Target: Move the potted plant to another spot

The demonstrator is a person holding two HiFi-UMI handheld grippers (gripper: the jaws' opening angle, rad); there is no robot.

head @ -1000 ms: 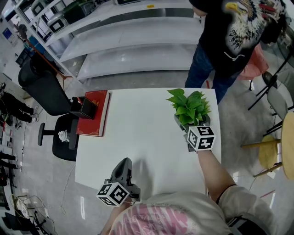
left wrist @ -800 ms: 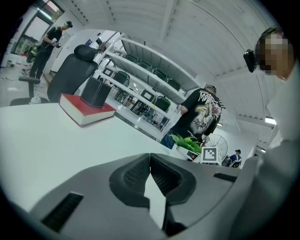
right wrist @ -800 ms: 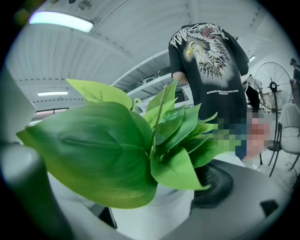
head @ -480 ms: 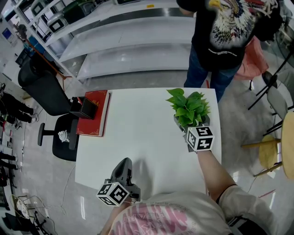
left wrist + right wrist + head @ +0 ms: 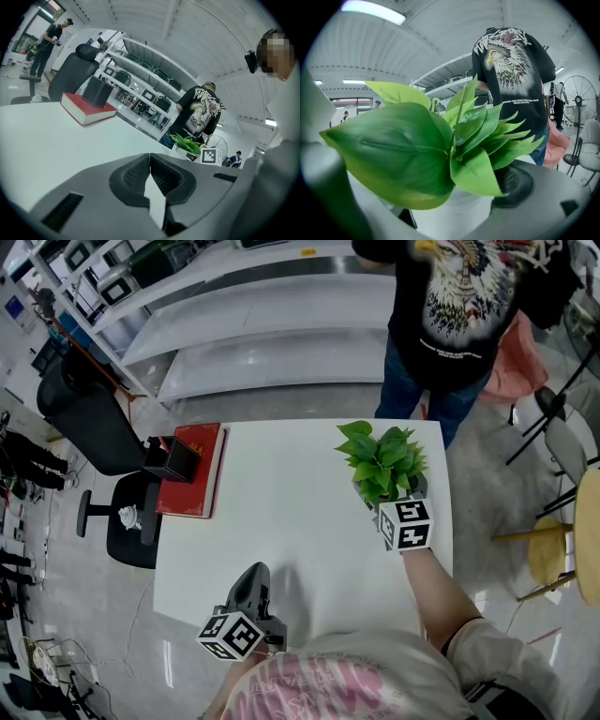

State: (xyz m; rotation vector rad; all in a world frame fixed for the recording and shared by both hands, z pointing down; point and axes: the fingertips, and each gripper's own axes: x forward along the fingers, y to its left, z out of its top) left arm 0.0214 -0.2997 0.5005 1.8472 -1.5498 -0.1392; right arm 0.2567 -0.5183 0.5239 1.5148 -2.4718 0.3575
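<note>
My right tongs [image 5: 382,504] are clenched on the potted plant [image 5: 382,460], white pot [image 5: 454,211] between the jaws. In the right gripper view the leaves cover most of the pot and all of the left jaw. I only see the right pad [image 5: 514,185] against the pot wall. I cannot tell whether the pot's base touches the tabletop [image 5: 291,512].

My left tongs [image 5: 151,176] are closed on nothing, tips together, well apart from the plant. Ahead and left of them lies a red book [image 5: 192,484] with a black box [image 5: 176,460] on it. Its cover lettering is too small to read.

Beyond the right tongs stands a person [image 5: 450,306], cut off at the frame top. The lines of white print under the eagle on the T-shirt are illegible.
</note>
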